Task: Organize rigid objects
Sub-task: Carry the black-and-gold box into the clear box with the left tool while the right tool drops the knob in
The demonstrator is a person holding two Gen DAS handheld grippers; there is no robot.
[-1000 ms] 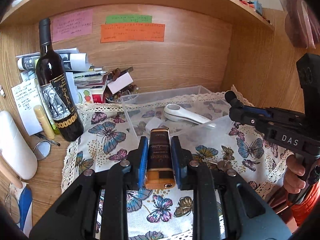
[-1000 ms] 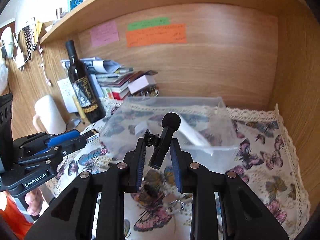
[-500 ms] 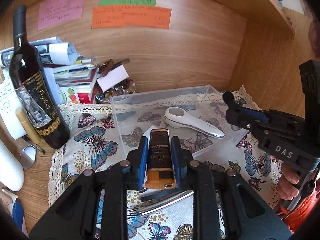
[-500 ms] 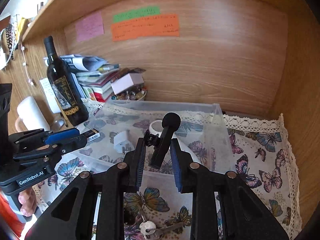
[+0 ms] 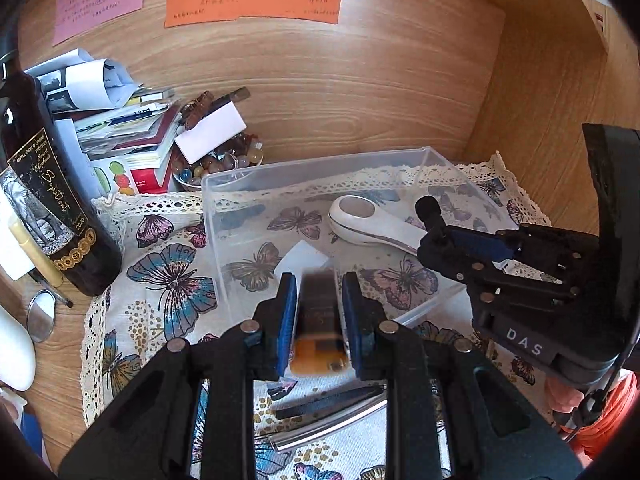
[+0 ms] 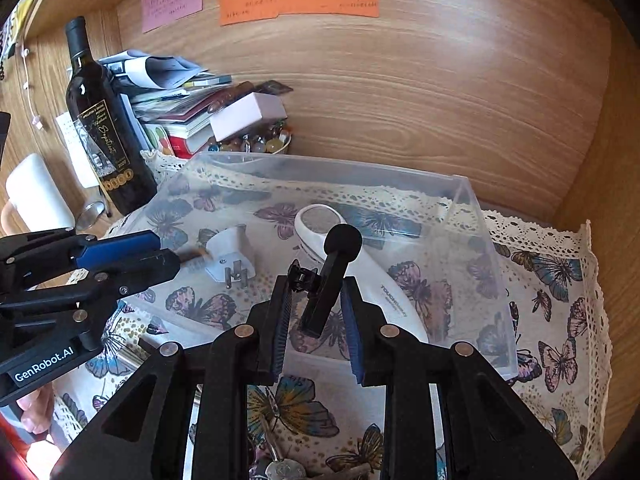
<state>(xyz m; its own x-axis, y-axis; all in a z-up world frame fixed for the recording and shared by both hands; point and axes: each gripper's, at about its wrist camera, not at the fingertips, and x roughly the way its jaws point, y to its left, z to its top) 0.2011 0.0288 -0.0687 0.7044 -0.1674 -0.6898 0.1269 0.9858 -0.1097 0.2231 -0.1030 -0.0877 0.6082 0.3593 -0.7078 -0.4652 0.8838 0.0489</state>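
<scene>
My left gripper (image 5: 319, 292) holds a brown and orange lighter (image 5: 319, 330), blurred, over the near wall of the clear plastic bin (image 5: 304, 164). In the right wrist view the left gripper (image 6: 160, 254) reaches over the bin's left side. My right gripper (image 6: 316, 304) is shut on a small black clip microphone (image 6: 334, 268) above the bin's front wall (image 6: 320, 362). It shows in the left wrist view (image 5: 430, 226) over the bin's right part. Inside the bin lie a white handheld device (image 6: 372, 280) and a white plug adapter (image 6: 232, 256).
A wine bottle (image 5: 48, 208) stands at the left with a stack of papers and books (image 5: 120, 128) and a bowl of beads (image 5: 224, 160) behind. A metal clip (image 5: 328, 420) and keys (image 6: 280, 464) lie on the butterfly cloth (image 6: 560, 320). Wooden walls close the back and right.
Both grippers have moved forward and lower over the bin. The lighter now looks blurred between the left fingers. The microphone stays held.
</scene>
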